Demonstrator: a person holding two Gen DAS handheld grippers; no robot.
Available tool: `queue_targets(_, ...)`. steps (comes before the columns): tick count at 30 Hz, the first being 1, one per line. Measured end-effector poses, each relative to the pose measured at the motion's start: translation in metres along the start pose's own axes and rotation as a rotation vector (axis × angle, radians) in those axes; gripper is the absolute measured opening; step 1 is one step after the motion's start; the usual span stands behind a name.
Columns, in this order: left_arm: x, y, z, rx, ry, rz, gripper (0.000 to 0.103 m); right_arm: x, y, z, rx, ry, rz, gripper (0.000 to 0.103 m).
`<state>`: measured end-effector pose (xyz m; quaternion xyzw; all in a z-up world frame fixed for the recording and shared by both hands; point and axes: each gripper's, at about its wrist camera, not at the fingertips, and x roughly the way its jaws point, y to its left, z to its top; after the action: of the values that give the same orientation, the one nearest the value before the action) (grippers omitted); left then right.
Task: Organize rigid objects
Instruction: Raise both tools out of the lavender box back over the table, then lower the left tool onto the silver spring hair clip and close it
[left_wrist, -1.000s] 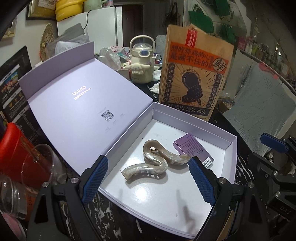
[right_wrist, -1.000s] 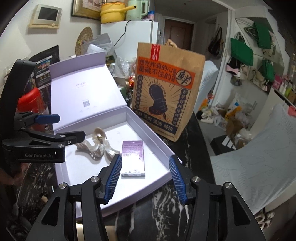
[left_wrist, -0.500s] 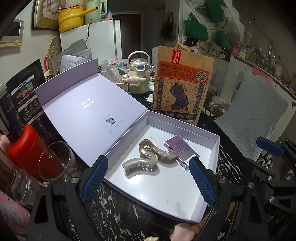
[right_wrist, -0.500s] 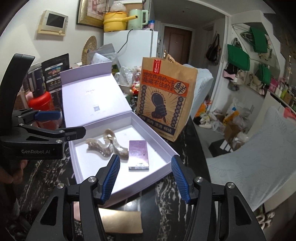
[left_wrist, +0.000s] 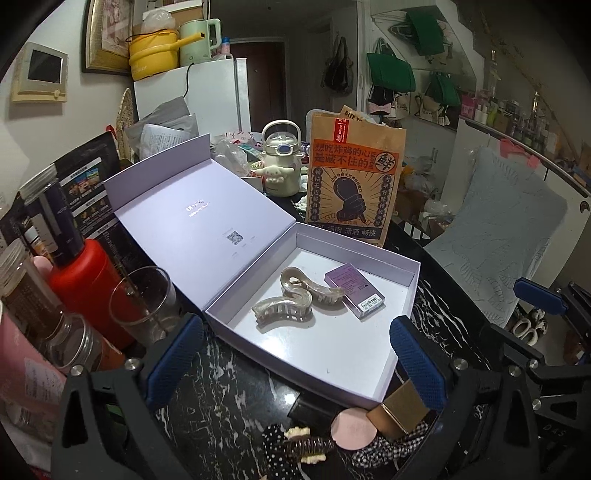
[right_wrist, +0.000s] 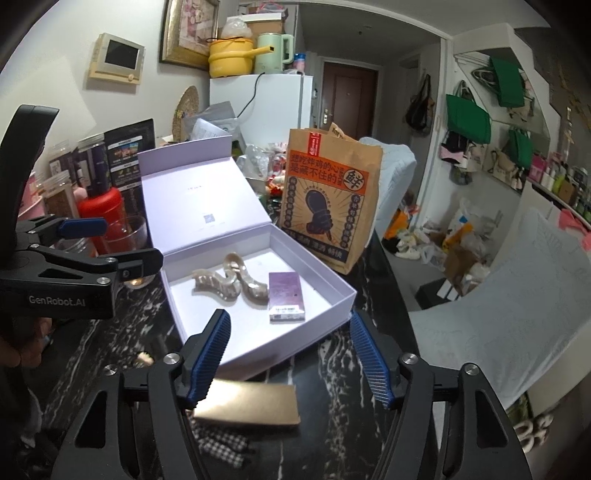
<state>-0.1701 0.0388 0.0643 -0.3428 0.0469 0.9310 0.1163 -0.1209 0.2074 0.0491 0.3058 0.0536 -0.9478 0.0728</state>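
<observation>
Blue ribbed pads line both grippers, and neither holds anything. The left gripper hangs over the near edge of the lilac box, its jaws spreading wide with only the box's white floor between them. The right gripper sits just short of the box's near corner, jaws also widening, empty, above a gold box lying on the black marbled table. Inside the lilac box lie two pearly hair clips, touching each other, and a small purple carton just beside them. The lid stands tilted open. A brown paper bag stands upright behind the box. Near the table's front edge sit a pink compact, a dotted hair clip and a checked scrunchie.
</observation>
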Motion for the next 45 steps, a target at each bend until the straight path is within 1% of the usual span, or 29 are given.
queue_targets(6,-0.019,-0.002,-0.017,0.0,-0.008,0.004,0.103,-0.015,0.005,-0.013,0.01,-0.001,0.018,0.07)
queue_targets(12,-0.029,-0.002,-0.036,-0.002,0.005,-0.003,0.103,-0.025,0.013,-0.026,0.013,0.0,0.037,0.071)
queue_targets(14,-0.032,-0.002,-0.043,-0.002,0.005,0.007,0.103,-0.029,0.016,-0.032,0.012,-0.002,0.046,0.071)
queue_targets(15,-0.034,-0.002,-0.047,0.0,0.003,0.018,0.103,-0.031,0.017,-0.035,0.011,0.0,0.049,0.073)
queue_targets(16,-0.035,-0.002,-0.049,0.003,0.003,0.024,0.103,-0.031,0.019,-0.038,0.011,0.001,0.053,0.075)
queue_targets(20,-0.038,-0.001,-0.061,0.012,-0.001,0.044,0.103,-0.031,0.023,-0.05,0.013,0.017,0.067,0.075)
queue_targets(25,-0.032,0.003,-0.074,0.002,0.033,0.042,0.103,-0.023,0.028,-0.065,0.021,0.048,0.085,0.075)
queue_targets(29,-0.025,0.005,-0.087,0.004,0.057,0.027,0.103,-0.017,0.032,-0.076,0.021,0.071,0.093,0.077)
queue_targets(34,-0.015,0.004,-0.103,0.013,0.085,-0.022,0.103,-0.009,0.035,-0.086,0.024,0.075,0.099,0.079)
queue_targets(36,-0.011,0.005,-0.108,0.003,0.091,-0.044,0.103,-0.006,0.036,-0.089,0.022,0.077,0.107,0.082)
queue_targets(41,0.0,0.009,-0.117,-0.028,0.106,-0.091,0.103,0.001,0.036,-0.099,0.034,0.087,0.13,0.083)
queue_targets(45,0.012,0.004,-0.125,-0.008,0.122,-0.119,0.103,0.012,0.035,-0.108,0.057,0.114,0.143,0.085)
